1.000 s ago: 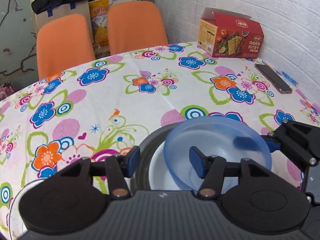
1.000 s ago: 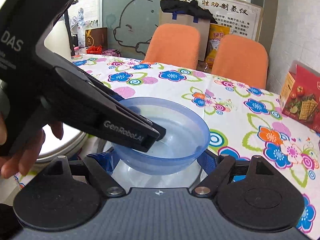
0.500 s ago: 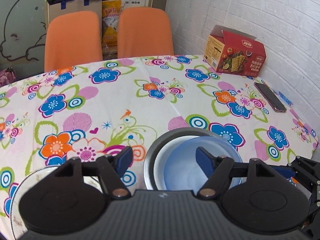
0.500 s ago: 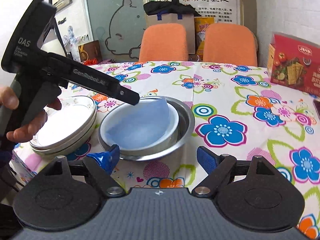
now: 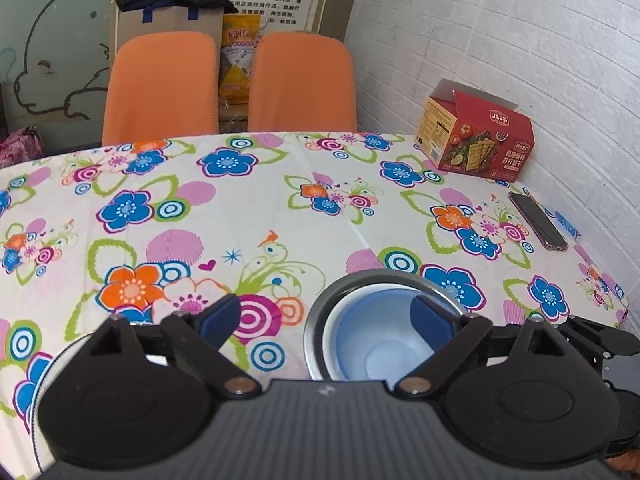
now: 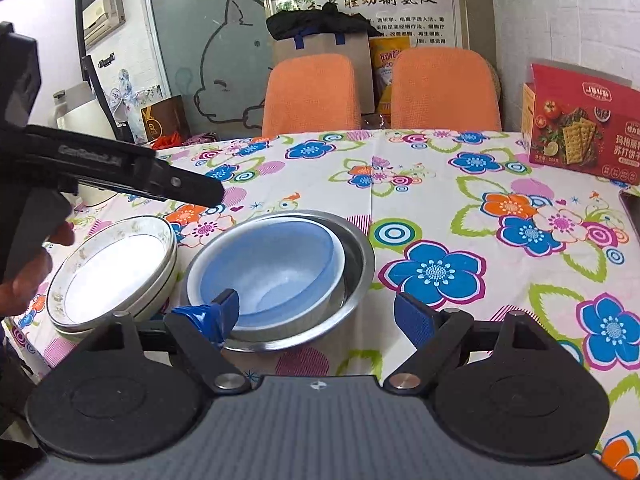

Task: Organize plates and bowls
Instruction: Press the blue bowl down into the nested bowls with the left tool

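blue bowl (image 6: 276, 276) nested, clear of both grippers' fingers (image 6: 416, 320).

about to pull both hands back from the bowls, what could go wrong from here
1. The blue bowl sits off-centre and looks tilted in the white bowl inside the steel bowl, so a bump could rock it.
2. The right gripper has one of its fingers right at the steel bowl's near rim; it could catch the rim and drag the nest.
3. The stacked plates sit close beside the steel bowl, near the table edge; a knock might shift them.
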Motion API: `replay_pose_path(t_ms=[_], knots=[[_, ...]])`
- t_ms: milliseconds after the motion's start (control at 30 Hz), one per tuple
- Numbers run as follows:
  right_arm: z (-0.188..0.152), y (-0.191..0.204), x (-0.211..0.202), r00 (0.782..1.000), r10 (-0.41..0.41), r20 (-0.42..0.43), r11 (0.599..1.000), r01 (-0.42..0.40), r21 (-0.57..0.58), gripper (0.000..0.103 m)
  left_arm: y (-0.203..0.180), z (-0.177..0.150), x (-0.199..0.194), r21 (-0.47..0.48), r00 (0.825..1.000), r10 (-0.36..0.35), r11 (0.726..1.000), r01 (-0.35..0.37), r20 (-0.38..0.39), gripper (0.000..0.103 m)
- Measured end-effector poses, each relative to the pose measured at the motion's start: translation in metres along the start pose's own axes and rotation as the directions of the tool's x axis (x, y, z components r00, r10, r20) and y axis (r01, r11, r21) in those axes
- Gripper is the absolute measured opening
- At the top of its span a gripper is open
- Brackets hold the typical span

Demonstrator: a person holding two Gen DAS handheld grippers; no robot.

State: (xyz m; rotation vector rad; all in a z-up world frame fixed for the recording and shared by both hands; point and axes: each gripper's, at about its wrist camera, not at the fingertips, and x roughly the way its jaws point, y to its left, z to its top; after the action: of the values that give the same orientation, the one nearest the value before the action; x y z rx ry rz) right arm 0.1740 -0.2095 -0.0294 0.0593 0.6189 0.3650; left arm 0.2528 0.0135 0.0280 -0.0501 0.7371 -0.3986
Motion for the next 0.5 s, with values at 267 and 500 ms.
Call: replay_pose_path(t_ms=[267, 500], knots=[[0.011, -0.001, -0.005, 0.999, -0.013, 0.039, 0.999, 0.012, 0.039, 0.072, 0.004, -0.005, -0.001, -0.047, 1.000, -0.004, 0.999, 0.003, -0.010, 0.095], [0.017, 0.006, -0.003, 0.998, -0.049, 0.037, 0.999, 0.048, 0.025, 0.072, 0.003, -0.014, -0.003, -0.065, 1.000, -0.004, 0.998, 0.002, -0.016, 0.095]])
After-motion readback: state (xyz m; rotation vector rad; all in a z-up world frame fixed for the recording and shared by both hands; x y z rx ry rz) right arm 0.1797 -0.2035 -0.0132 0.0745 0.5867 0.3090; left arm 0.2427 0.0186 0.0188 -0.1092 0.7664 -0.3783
